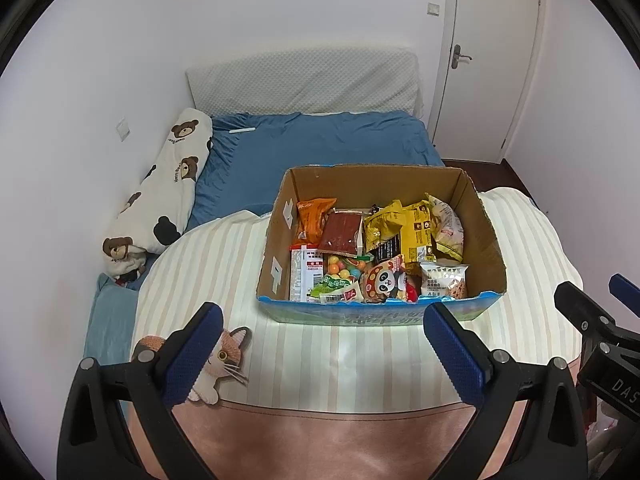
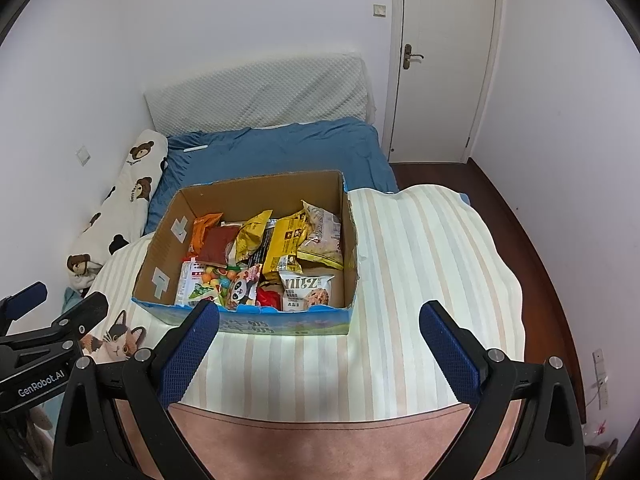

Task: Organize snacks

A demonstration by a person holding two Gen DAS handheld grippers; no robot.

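Note:
An open cardboard box (image 1: 486, 240) (image 2: 158, 258) sits on a striped cover on the bed, filled with several snack packs: an orange bag (image 1: 314, 216), a dark red pack (image 1: 340, 234), yellow bags (image 1: 400, 224) (image 2: 286, 240), a panda-print pack (image 1: 382, 282), a cookie pack (image 1: 442, 280) (image 2: 306, 290). My left gripper (image 1: 324, 320) hangs open just in front of the box's near wall, nothing between its fingers. My right gripper (image 2: 320, 320) is likewise open before the near wall, empty. The right gripper also shows at the right edge of the left wrist view.
The striped cover (image 2: 420, 280) has bare room to the right of the box. A cat-shaped cushion (image 1: 224, 354) lies front left. A bear-print bolster (image 1: 160, 196) lies along the left wall, a blue sheet (image 1: 320, 140) and white headboard pad behind. A door (image 2: 440, 60) stands at the back right.

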